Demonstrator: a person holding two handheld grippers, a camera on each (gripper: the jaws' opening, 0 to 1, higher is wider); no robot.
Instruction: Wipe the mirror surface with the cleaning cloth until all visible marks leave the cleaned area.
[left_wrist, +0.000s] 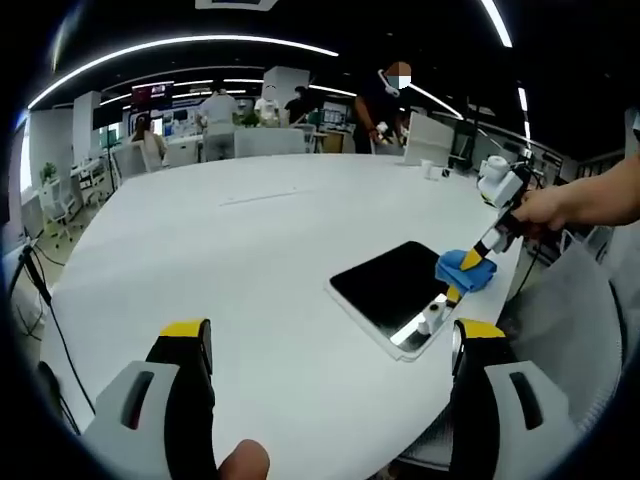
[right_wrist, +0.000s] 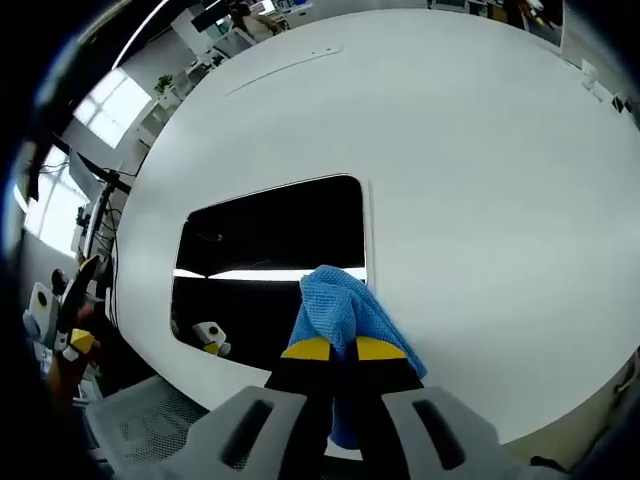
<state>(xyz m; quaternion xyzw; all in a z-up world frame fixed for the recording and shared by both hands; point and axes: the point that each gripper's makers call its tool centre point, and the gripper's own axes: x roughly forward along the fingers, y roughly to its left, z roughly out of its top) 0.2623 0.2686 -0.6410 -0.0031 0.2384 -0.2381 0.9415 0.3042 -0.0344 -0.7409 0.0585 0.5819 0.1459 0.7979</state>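
Note:
A dark rectangular mirror lies flat on the white round table near its edge. A blue cleaning cloth rests on the mirror's near corner, and my right gripper is shut on it, held by a hand. My left gripper hovers open over the bare tabletop, well left of the mirror, nothing between its yellow-tipped fingers. The mirror reflects ceiling lights and the gripper.
Several people stand and sit among desks at the far side of the room. Small white items sit near the table's far edge. A grey chair is beside the table by the mirror.

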